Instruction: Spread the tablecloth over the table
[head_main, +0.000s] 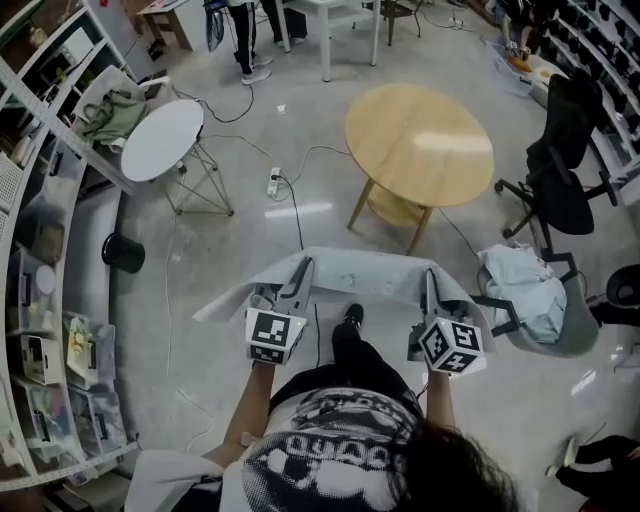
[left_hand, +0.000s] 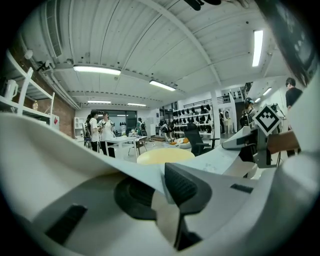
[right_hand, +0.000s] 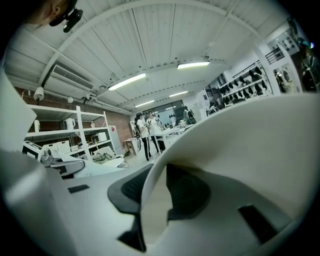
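Observation:
A pale tablecloth (head_main: 355, 272) hangs stretched between my two grippers in front of the person, short of the round wooden table (head_main: 420, 145). My left gripper (head_main: 300, 270) is shut on the cloth's left end, and my right gripper (head_main: 430, 285) is shut on its right end. In the left gripper view the tablecloth (left_hand: 60, 150) runs between the dark pads of the left gripper (left_hand: 160, 192), with the round table (left_hand: 165, 156) ahead. In the right gripper view a fold of the tablecloth (right_hand: 250, 140) passes between the pads of the right gripper (right_hand: 155, 197).
A white round side table (head_main: 162, 140) stands at the back left, beside long shelves (head_main: 50, 250) and a black bin (head_main: 123, 252). A power strip (head_main: 274, 182) with cables lies on the floor. A black office chair (head_main: 560, 170) and a grey chair (head_main: 535, 300) with cloth stand at the right.

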